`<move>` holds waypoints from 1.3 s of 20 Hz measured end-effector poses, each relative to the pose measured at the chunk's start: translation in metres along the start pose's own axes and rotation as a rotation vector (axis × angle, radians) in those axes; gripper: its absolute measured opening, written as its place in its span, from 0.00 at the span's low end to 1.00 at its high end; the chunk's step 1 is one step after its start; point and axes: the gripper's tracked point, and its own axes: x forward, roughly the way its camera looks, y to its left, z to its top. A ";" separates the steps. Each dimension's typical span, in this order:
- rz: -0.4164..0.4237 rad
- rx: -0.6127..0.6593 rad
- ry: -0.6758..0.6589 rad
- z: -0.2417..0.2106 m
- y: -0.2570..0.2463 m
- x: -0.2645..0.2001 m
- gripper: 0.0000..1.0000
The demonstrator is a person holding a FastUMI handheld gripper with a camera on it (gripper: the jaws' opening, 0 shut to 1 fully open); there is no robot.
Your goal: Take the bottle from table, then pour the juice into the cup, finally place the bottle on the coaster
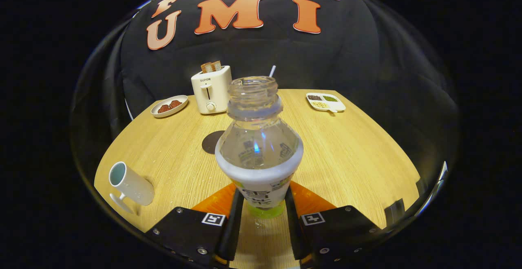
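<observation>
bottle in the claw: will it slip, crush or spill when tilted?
The bottle is uncapped, so it would likely spill on any early tilt. Its clear thin wall probably flexes under squeeze. The claw grips low on the labelled part, so it may pivot, being top-heavy.

A white toaster point(211, 90) is seen at the far side of the wooden table point(350, 155), with slices of toast point(211, 66) standing up out of its slots. Just beside it, to one side, a small oval dish point(169, 106) of dark brown pieces is set. Well apart, toward the opposite far corner, a white divided tray point(325, 102) is laid, its compartments filled with dark, green and pale grains. A thin straw-like rod point(272, 71) is visible farther back.
</observation>
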 end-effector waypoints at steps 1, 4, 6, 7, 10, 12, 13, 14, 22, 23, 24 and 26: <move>-0.005 -0.014 0.001 0.003 0.003 -0.005 0.53; -0.034 -0.085 -0.017 0.020 0.009 -0.023 0.53; -0.052 -0.138 -0.032 0.032 0.016 -0.033 0.53; -0.059 -0.164 -0.039 0.036 0.020 -0.039 0.53; -0.062 -0.217 -0.059 0.048 0.036 -0.052 0.53; -0.065 -0.242 -0.067 0.054 0.047 -0.059 0.53; -0.070 -0.267 -0.074 0.057 0.054 -0.063 0.53; -0.076 -0.301 -0.078 0.059 0.060 -0.065 0.53; -0.113 -0.562 -0.089 0.054 0.102 -0.067 0.53; -0.122 -0.598 -0.087 0.053 0.105 -0.065 0.53; -0.133 -0.636 -0.091 0.053 0.107 -0.064 0.53; -0.158 -0.717 -0.104 0.054 0.112 -0.063 0.53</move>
